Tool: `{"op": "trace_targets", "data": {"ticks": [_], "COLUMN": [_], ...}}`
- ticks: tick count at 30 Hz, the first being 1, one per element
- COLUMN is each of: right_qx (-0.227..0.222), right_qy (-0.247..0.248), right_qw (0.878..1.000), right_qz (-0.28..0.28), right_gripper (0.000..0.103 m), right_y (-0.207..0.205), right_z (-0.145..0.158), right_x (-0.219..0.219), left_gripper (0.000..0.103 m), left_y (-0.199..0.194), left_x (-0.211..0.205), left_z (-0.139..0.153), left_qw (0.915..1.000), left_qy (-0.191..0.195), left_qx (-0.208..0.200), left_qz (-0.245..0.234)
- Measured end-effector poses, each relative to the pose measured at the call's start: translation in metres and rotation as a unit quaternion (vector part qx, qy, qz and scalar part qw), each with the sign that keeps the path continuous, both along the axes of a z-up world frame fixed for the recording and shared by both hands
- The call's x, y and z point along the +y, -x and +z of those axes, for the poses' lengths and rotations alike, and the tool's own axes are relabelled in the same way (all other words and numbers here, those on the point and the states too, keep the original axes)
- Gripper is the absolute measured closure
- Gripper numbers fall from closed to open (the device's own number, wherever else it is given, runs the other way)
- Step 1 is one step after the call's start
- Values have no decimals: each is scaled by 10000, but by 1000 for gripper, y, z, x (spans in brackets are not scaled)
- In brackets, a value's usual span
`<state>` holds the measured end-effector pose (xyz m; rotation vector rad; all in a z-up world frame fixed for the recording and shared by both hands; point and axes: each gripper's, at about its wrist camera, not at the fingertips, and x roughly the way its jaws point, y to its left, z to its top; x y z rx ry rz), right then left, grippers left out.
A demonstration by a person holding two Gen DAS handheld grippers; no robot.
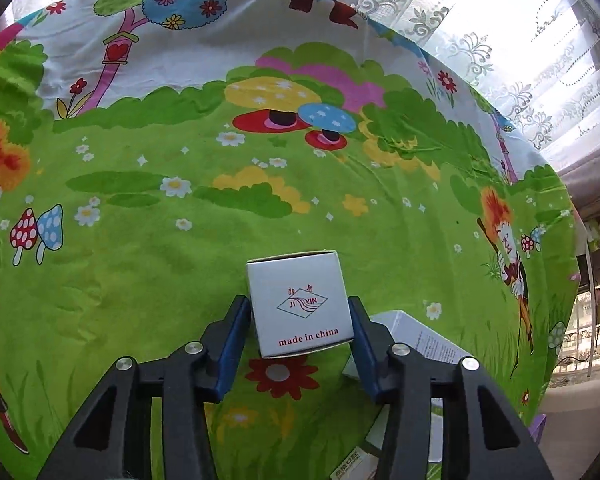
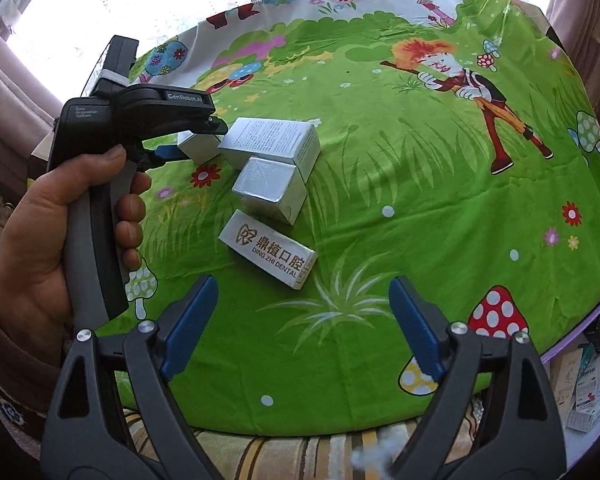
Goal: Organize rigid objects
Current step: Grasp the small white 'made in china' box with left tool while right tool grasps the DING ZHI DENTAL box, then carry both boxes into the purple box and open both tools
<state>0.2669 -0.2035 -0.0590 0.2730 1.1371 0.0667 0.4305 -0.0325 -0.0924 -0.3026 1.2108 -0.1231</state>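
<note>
The left wrist view shows the left hand-held gripper point(image 1: 300, 320) closed on a small white box point(image 1: 300, 304) printed "made in china", its blue pads point(image 1: 236, 344) pressed to the box's two sides, over a worktop point(image 1: 140, 280) spread with a bright green cartoon cloth; whether the box rests on the cloth or is lifted just off it is hard to tell. Only a corner of another white box point(image 1: 416, 336) shows behind the right finger here. The right wrist view gives what that one lacks: the person's left hand point(image 2: 52, 232) around the grip, and a row of boxes just right of the held one, namely a long silver box point(image 2: 272, 146), a shorter silver box point(image 2: 270, 188) touching it in front, and a flat white box point(image 2: 268, 250) marked "DING ZHI DENTAL" lying nearer and apart. The right hand-held gripper point(image 2: 300, 320) stands wide and holds nothing, with the dental box just ahead of its fingers, slightly left.
</note>
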Motion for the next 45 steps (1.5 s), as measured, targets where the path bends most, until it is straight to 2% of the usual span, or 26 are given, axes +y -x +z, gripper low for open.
{"op": "trace_targets", "data": {"ticks": [7, 12, 17, 26, 33, 35, 45], "right_qx": [404, 601, 628, 747, 654, 615, 445], "right_qy": [-395, -650, -474, 82, 727, 930, 802], "right_qw": [9968, 9905, 9873, 9865, 9875, 9871, 9930], "right_qz": [-564, -1057, -1383, -1454, -1237, -1149, -744], "right_gripper": [12, 12, 12, 12, 12, 17, 17], "right_y": [-14, -24, -33, -53, -66, -63, -28], "right_z": [-18, -27, -29, -45, -54, -55, -49], "right_x": [10, 16, 24, 38, 55, 58, 39], "left_gripper": [55, 55, 55, 55, 55, 55, 55], "left_y": [46, 89, 129, 179, 198, 202, 223], "left_x": [27, 56, 77, 93, 92, 92, 79], "left_z": [23, 44, 59, 73, 70, 70, 66], "left_qw": [9996, 9989, 9971, 9920, 9906, 9906, 9909], "left_qy": [-64, 48, 301, 528, 685, 684, 749], "left_qx": [-205, -442, -682, -1145, -1181, -1188, -1117], "left_qz": [-195, -178, -147, -43, -29, -6, 2]}}
